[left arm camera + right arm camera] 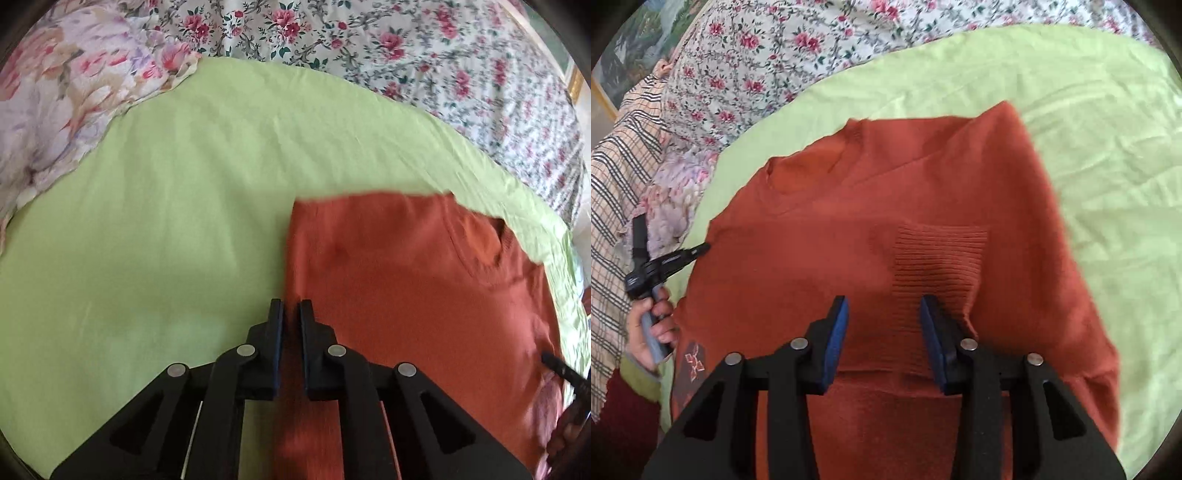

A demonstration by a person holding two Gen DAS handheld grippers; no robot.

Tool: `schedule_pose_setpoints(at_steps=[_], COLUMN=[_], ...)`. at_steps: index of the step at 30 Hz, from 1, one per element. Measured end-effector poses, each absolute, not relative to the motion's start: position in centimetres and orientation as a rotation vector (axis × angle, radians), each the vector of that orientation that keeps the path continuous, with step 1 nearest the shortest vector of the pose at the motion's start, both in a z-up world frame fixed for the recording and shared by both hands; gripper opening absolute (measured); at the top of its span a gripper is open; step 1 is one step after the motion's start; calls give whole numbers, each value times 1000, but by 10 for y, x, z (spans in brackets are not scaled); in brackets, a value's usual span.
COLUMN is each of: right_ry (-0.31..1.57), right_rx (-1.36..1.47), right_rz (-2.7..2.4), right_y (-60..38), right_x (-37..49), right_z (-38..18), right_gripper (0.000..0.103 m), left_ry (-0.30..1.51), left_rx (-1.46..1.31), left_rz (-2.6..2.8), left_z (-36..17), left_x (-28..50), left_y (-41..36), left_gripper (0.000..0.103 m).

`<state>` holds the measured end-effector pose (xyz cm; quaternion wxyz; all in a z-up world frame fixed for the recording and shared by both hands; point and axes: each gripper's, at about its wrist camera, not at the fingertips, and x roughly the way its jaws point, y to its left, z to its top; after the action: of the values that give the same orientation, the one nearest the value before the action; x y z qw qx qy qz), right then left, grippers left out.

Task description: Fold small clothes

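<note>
Right wrist view: rust-orange knit sweater (812, 240) lies flat on the light green sheet (1089, 147), neckline toward the far left, one sleeve already folded across the body so its ribbed cuff (938, 258) sits on the chest. Far right edge of the sweater is motion-blurred, so I can't tell how cleanly that side lies.

Right gripper (884, 314) hovers over the near part of the sweater, jaws spread wide, nothing between them. Its right finger is just beside the cuff's near end; whether it touches the knit, can't tell.

Left wrist view: left gripper (291, 314) sits at the sweater's edge (295, 258), jaws nearly together with a thin gap. Orange fabric runs under and between the fingers, but pinched or just behind them? Cannot tell. In the right wrist view the same tool (665, 264) shows at the sweater's left side, held by the person's hand (652, 328).

Judgement: mid-fold. One sleeve in, body not yet folded. Next move probably calls for getting the remaining side or the hem: each gripper on a corner or edge, lift together, carry across, lay flat. The knit is soft, so uneven lift would likely drag the folded sleeve out of place.

Around it: floral bedspread (794, 44) beyond the sheet, floral pillow (66, 92) at far left, plaid cloth (617, 177) at the bed's edge.
</note>
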<state>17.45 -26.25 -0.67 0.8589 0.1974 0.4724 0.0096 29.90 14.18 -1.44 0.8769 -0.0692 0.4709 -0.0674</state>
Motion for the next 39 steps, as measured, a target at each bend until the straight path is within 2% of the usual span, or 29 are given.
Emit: schedule_pose_setpoints(at_steps=[4, 6, 9, 11, 15, 19, 24, 26, 34, 39], right_ry=[981, 965, 951, 944, 911, 865, 856, 865, 914, 949], right_rx=[431, 433, 436, 429, 423, 417, 417, 420, 472, 453], right_rz=[11, 15, 33, 47, 65, 73, 53, 52, 40, 93], right_y=[-266, -265, -262, -257, -253, -256, -270, -275, -302, -296], right_x=[157, 148, 136, 126, 103, 69, 25, 9, -44, -71], right_z=[4, 13, 21, 27, 42, 59, 64, 62, 43, 39], right_gripper=[43, 44, 51, 51, 52, 60, 61, 61, 61, 61], left_ry=[961, 959, 964, 989, 957, 937, 959, 976, 1049, 1057], left_rx=[-150, -129, -69, -81, -101, -133, -168, -174, -200, -188], left_rz=[-133, -119, -58, -28, -22, -62, -112, -137, -206, -253], left_z=[-4, -5, -11, -12, 1, 13, 9, 5, -24, -27], left_x=[236, 210, 190, 182, 150, 105, 47, 29, -26, -48], left_y=[140, 137, 136, 142, 151, 154, 157, 156, 160, 157], left_gripper=[8, 13, 13, 18, 16, 32, 39, 50, 52, 59])
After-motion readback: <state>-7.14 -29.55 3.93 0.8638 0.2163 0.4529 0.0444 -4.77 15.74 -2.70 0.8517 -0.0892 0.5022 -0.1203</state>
